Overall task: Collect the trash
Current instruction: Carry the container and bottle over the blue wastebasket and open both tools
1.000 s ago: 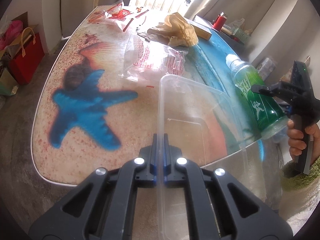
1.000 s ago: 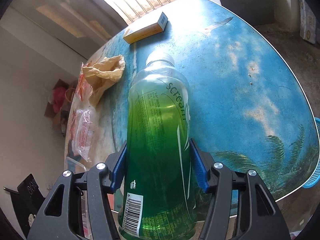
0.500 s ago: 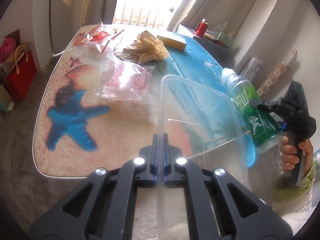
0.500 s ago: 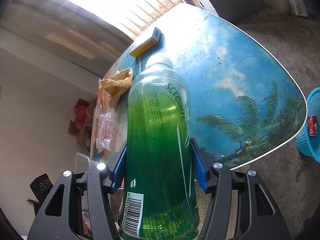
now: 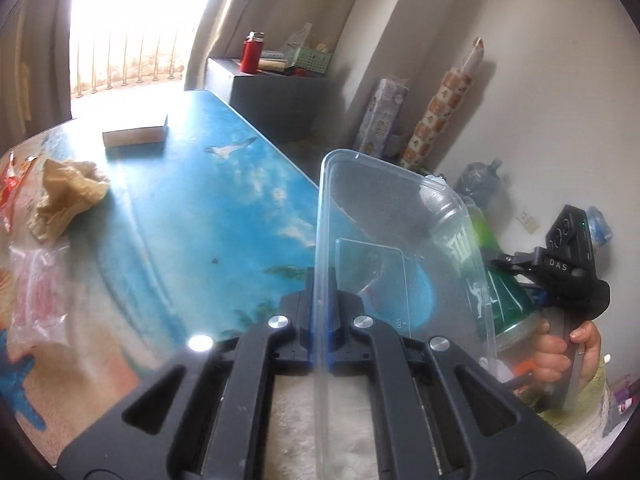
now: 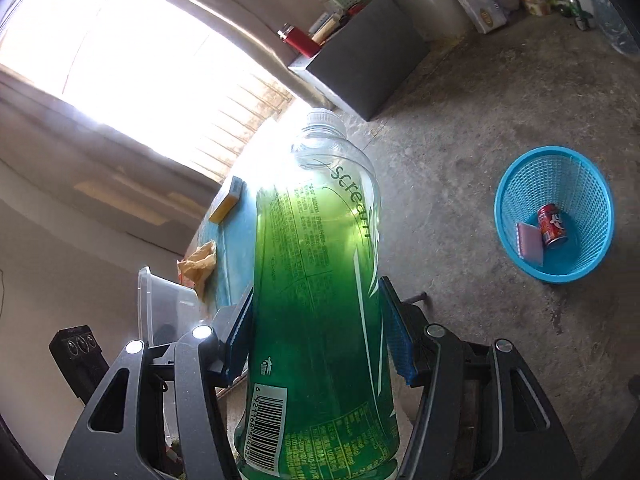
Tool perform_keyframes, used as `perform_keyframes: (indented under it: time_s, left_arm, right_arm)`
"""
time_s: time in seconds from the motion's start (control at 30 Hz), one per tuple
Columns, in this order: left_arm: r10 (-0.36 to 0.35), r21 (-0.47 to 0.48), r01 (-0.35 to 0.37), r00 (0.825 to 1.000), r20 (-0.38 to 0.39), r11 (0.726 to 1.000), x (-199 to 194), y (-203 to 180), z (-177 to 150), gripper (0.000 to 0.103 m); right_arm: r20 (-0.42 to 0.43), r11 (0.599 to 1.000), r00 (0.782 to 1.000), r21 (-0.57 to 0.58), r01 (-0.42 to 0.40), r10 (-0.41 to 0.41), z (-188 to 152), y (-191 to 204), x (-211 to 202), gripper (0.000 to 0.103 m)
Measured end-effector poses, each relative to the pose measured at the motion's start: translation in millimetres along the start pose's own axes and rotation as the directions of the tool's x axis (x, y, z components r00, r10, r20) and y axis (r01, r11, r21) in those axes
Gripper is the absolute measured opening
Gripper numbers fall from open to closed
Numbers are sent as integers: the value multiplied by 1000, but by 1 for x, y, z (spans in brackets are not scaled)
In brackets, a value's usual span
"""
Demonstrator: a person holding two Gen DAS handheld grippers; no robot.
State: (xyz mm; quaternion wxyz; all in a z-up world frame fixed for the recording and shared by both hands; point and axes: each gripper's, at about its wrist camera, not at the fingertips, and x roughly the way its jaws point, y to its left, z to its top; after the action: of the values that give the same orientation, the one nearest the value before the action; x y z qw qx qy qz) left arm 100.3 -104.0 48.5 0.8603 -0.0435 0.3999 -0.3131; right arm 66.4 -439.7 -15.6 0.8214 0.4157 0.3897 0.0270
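My left gripper (image 5: 320, 320) is shut on the rim of a clear plastic container (image 5: 400, 248), held in the air past the table's edge. My right gripper (image 6: 316, 344) is shut on a green plastic bottle (image 6: 320, 280), held over the floor; the bottle also shows behind the container in the left wrist view (image 5: 504, 292). A blue mesh trash basket (image 6: 592, 184) stands on the floor to the right of the bottle, with a red can (image 6: 552, 220) and a pink item (image 6: 530, 240) inside. The clear container shows at the left of the right wrist view (image 6: 160, 300).
The beach-print table (image 5: 224, 200) holds a crumpled brown paper bag (image 5: 64, 196), a flat box (image 5: 134, 136), clear plastic wrappers (image 5: 36, 292) and red wrappers (image 5: 12, 184). A dark cabinet (image 5: 276, 100) with a red flask stands by the wall. Boxes and rolls lean in the corner.
Both grippers have swung right, away from the table toward the floor. The blue basket with the can has come fully into the right wrist view. Both holds are unchanged.
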Motion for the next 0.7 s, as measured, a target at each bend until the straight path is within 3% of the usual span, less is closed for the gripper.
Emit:
perform_keyframes:
  time_s: [0.13, 0.37, 0.5, 0.6, 0.7]
  left_arm:
    - [-60, 121, 66, 997, -56, 990, 56, -66, 21, 2]
    - [-32, 263, 91, 975, -221, 960, 167, -146, 12, 2]
    - [20, 275, 75, 944, -328, 958, 233, -161, -3, 2]
    - [69, 275, 50, 912, -404, 960, 285, -164, -12, 2]
    - [116, 285, 19, 885, -450, 958, 332, -166, -17, 3]
  right_arm:
    - [68, 992, 996, 114, 47, -55, 2, -55, -30, 56]
    - [57, 950, 989, 292, 112, -134, -3, -150, -35, 56]
    - [-21, 914, 989, 380, 142, -145, -3, -201, -5, 56]
    - [-88, 878, 986, 449, 166, -141, 3, -239, 24, 56]
    - [-144, 850, 974, 478, 222, -173, 18, -267, 54, 56]
